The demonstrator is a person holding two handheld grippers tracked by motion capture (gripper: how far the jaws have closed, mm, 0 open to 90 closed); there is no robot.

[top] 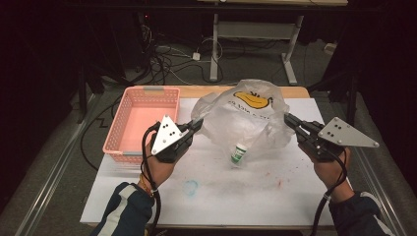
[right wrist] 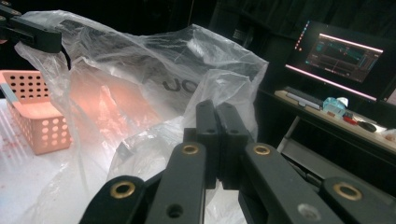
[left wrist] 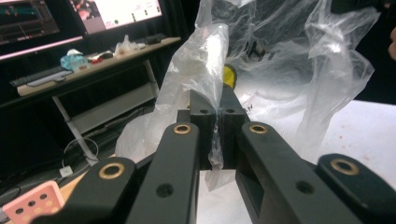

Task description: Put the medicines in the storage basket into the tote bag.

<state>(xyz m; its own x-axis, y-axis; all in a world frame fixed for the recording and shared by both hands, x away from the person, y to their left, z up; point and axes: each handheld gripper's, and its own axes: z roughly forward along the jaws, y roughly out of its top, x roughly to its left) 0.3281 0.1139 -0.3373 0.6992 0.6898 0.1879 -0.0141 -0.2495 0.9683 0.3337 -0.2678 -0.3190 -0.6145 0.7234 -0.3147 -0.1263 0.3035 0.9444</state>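
Your left gripper [top: 198, 124] and right gripper [top: 287, 119] are each clamped tight on the clear plastic bag [top: 246, 118] — lifted mid-table, small white bottle [top: 239, 153] at its 6 o'clock. Pink basket [top: 142, 120] at 9 o'clock — empty.

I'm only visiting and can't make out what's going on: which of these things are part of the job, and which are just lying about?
In use:
- clear plastic bag, pinched at either side
- left gripper and right gripper, both shut on it
- small green-and-white bottle showing at the bag's lower edge

Lying about:
- pink basket, standing apart at the left
- bluish smudge on the table
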